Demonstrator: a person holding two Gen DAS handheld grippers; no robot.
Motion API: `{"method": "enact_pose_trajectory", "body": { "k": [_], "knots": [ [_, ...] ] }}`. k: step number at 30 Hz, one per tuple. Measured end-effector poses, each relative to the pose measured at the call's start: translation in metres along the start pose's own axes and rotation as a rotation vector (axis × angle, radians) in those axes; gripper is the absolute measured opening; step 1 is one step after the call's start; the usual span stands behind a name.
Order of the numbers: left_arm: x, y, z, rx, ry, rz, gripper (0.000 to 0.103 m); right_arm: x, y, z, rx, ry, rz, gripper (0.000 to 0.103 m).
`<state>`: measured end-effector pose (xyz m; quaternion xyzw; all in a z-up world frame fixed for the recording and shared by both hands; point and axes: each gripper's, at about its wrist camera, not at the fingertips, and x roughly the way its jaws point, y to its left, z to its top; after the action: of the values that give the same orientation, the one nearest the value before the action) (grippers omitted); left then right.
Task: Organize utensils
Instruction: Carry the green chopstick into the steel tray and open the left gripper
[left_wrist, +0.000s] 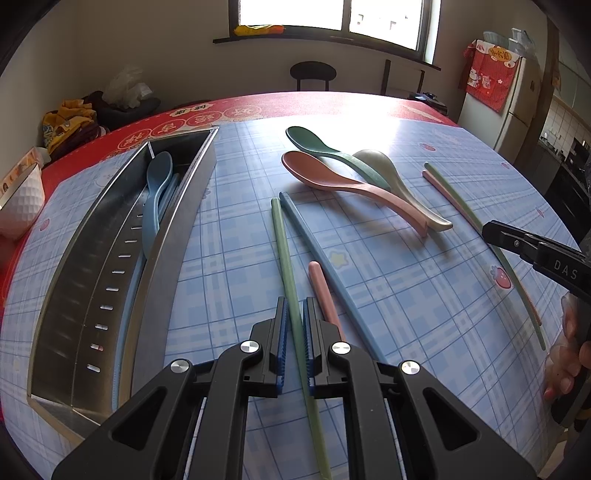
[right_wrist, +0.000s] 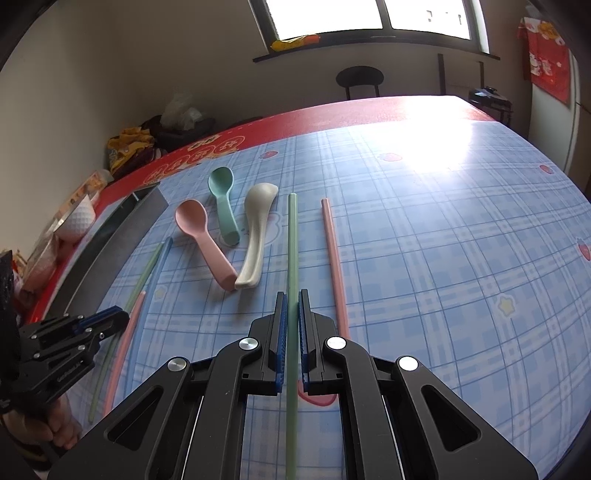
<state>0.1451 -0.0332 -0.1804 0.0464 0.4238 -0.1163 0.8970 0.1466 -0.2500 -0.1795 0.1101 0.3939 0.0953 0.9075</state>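
My left gripper (left_wrist: 294, 308) is shut on a green chopstick (left_wrist: 283, 243) that lies along the table. Beside it lie a pink chopstick (left_wrist: 321, 291) and a blue chopstick (left_wrist: 314, 240). My right gripper (right_wrist: 291, 302) is shut on another green chopstick (right_wrist: 291, 236), with a pink chopstick (right_wrist: 334, 258) just to its right. Pink (right_wrist: 201, 229), dark green (right_wrist: 221, 195) and cream (right_wrist: 256, 225) spoons lie ahead in a cluster. A steel utensil tray (left_wrist: 110, 258) at the left holds a blue spoon (left_wrist: 157, 192) and blue chopstick.
A white textured bowl (left_wrist: 20, 206) stands at the table's left edge past the tray. The table has a blue plaid cloth (right_wrist: 443, 240) over a red cover. A black chair (left_wrist: 313, 74) and a fridge (left_wrist: 517, 103) stand beyond the far edge.
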Motion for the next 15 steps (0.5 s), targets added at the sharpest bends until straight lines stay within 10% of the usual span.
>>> {"method": "enact_pose_trajectory", "body": {
  "k": [15],
  "knots": [
    [-0.0022,0.0037,-0.0008,-0.027,-0.01,-0.024,0.006,-0.0016,-0.0018,-0.0005,0.011,-0.009,0.032,0.006]
  ]
}}
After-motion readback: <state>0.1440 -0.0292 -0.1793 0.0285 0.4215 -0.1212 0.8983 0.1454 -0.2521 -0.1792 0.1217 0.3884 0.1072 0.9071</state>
